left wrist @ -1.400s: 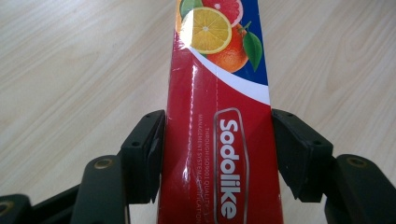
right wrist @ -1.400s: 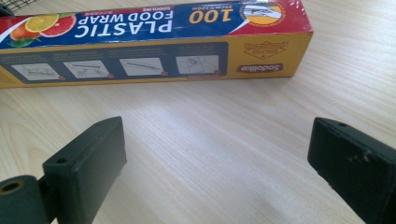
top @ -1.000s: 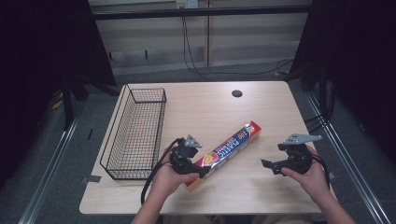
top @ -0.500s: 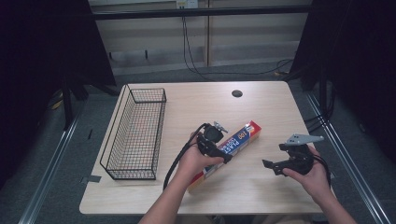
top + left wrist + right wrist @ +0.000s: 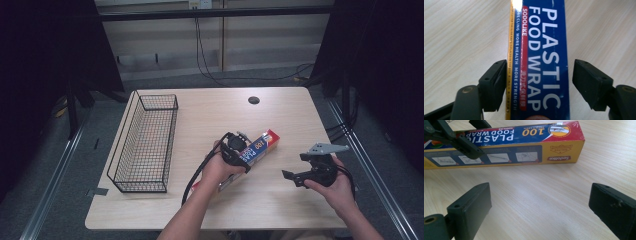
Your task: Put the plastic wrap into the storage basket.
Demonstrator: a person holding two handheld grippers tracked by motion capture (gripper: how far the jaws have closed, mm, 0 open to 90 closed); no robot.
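- The left gripper [image 5: 239,150] is down over the plastic wrap box [image 5: 250,150], one jaw on each long side. Its jaws have just been closing in with the box between them. In the left gripper view one jaw sits right against the yellow edge of the box [image 5: 539,57], while the other is still clear of the blue side, so I wouldn't call it a grip yet.
- The box lies flat on the table [image 5: 280,210], running out ahead of that gripper and back under the hand.
- The right gripper [image 5: 300,176] hovers off to the side with jaws wide apart and nothing in them. The box [image 5: 506,145] lies a little ahead of it.
- What could go wrong, I reckon: with one jaw landing first, the squeeze may shove the box sideways or twist it. The glossy cardboard might also slip, or dent if pinched hard.
- The wire basket [image 5: 145,145] sits well off on the far side of the left gripper.
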